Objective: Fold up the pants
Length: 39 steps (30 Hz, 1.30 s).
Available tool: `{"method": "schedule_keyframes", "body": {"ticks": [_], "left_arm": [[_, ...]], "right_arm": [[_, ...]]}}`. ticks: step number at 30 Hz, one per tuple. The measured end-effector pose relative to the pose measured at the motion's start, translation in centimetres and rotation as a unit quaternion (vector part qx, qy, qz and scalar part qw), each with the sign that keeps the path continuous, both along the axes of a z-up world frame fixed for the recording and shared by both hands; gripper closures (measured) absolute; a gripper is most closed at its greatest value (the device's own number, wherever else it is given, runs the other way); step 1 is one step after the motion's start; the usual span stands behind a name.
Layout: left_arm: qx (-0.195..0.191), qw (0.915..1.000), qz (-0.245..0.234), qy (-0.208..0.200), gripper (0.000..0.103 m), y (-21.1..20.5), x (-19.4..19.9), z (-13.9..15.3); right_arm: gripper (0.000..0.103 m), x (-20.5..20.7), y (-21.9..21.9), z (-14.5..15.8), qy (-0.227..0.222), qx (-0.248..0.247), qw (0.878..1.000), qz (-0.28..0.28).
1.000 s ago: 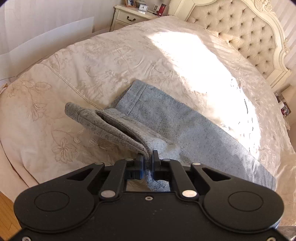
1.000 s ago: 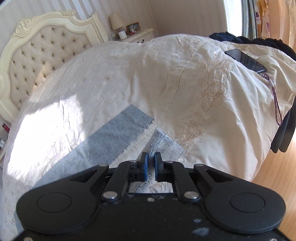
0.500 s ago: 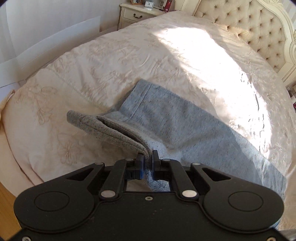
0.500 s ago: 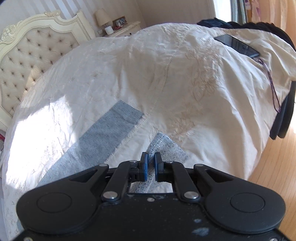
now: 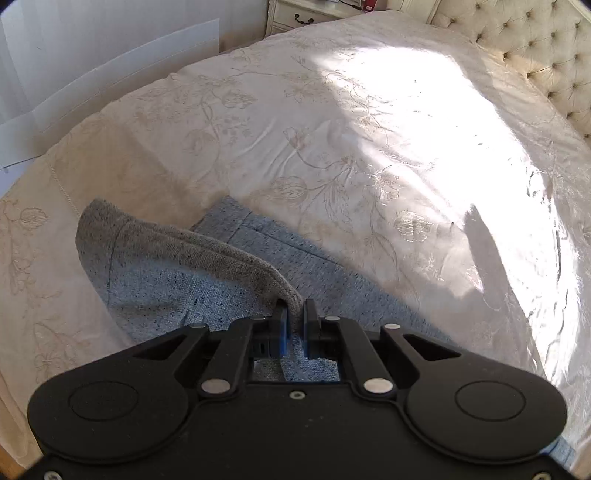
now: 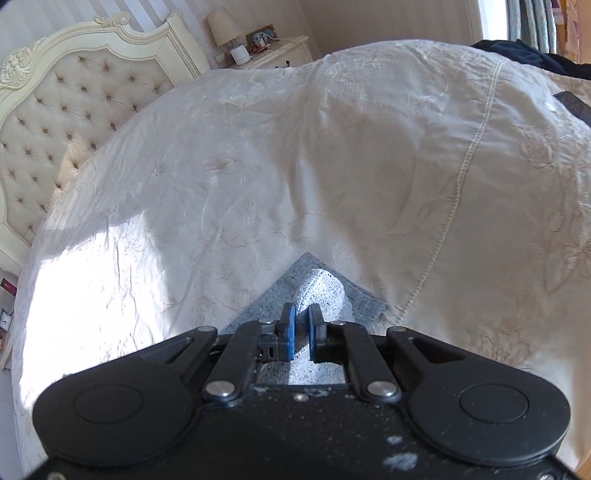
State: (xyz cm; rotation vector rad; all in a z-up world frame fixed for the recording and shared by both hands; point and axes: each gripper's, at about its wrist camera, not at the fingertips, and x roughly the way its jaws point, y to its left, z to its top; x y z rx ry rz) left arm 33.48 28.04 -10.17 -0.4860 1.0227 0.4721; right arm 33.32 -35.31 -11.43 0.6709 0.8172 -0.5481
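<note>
Since the earlier frames both tools have carried the grey speckled knit pants (image 5: 173, 273) over its lower layer on the cream embroidered bedspread (image 5: 332, 147); left tool (image 5: 294, 314) and right tool (image 6: 300, 317) nearly closed, each pinching fabric.

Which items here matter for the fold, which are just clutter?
In the job: grey pants, left tongs and right tongs, both clamped on the pants.

Lying about: bedspread, headboard, lamp, nightstand, dark clothes.
</note>
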Motion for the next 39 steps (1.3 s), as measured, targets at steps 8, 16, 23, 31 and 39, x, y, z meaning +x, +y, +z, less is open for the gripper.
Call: {"method": "schedule_keyframes", "body": {"ticks": [8, 16, 23, 31, 39], "left_arm": [[0.035, 0.9988, -0.001, 0.035, 0.093, -2.2, 6.2, -4.1], [0.032, 0.9994, 0.005, 0.015, 0.093, -2.1, 3.4, -2.0], [0.038, 0.9990, 0.021, 0.006, 0.093, -2.3, -3.3, 3.4], [0.055, 0.9982, 0.024, 0.004, 0.093, -2.7, 0.7, 2.0], [0.069, 0.9950, 0.039, 0.061, 0.092, -4.0, 9.5, -6.3]], "right_arm": [[0.095, 6.5, -0.7, -4.0, 0.025, 0.012, 1.000, -0.001], [0.095, 3.1, -1.3, -2.1, 0.005, 0.010, 1.000, -0.013], [0.095, -6.7, -0.2, 4.5, -0.003, -0.005, 0.997, -0.080], [0.095, -1.3, 0.6, 5.9, -0.031, -0.049, 0.998, -0.034], [0.095, 11.1, -1.2, -7.9, 0.061, -0.006, 0.998, -0.012]]}}
